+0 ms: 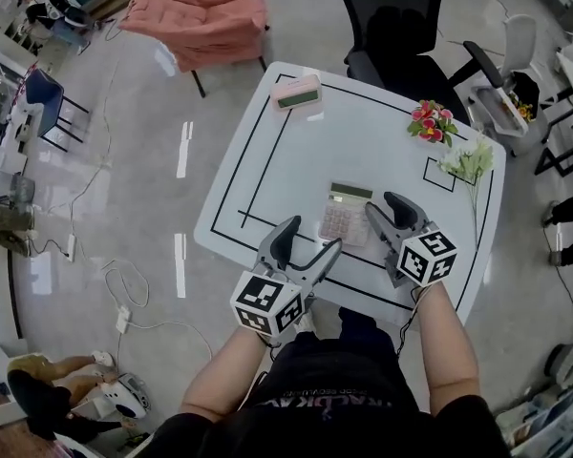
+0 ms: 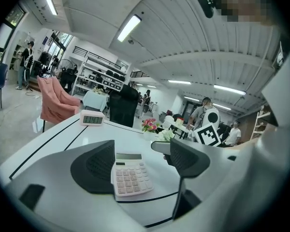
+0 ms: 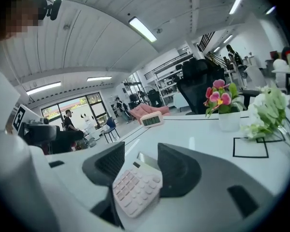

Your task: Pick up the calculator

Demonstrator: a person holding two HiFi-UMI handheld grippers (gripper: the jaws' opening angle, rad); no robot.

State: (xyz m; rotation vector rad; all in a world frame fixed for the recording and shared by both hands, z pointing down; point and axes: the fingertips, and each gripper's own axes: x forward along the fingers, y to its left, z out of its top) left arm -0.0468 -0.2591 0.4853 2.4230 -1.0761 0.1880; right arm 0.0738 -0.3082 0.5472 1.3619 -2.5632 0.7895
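Note:
A pale pink calculator (image 1: 344, 216) lies near the front of the white table (image 1: 363, 132). My right gripper (image 1: 386, 214) comes at it from the right. In the right gripper view the calculator (image 3: 135, 187) sits deep between the jaws of the right gripper (image 3: 141, 166), its edges against both, so the jaws look shut on it. My left gripper (image 1: 309, 243) hovers just left of and below the calculator, jaws wide apart and empty. In the left gripper view the calculator (image 2: 130, 175) lies ahead between the spread jaws of the left gripper (image 2: 142, 159), untouched by them.
A pink digital clock (image 1: 297, 92) stands at the table's far edge. A pot of pink flowers (image 1: 432, 122) and a sprig of white flowers (image 1: 470, 163) are at the right. A black office chair (image 1: 401, 36) stands behind the table and a pink armchair (image 1: 201, 12) far left. Black tape lines mark the tabletop.

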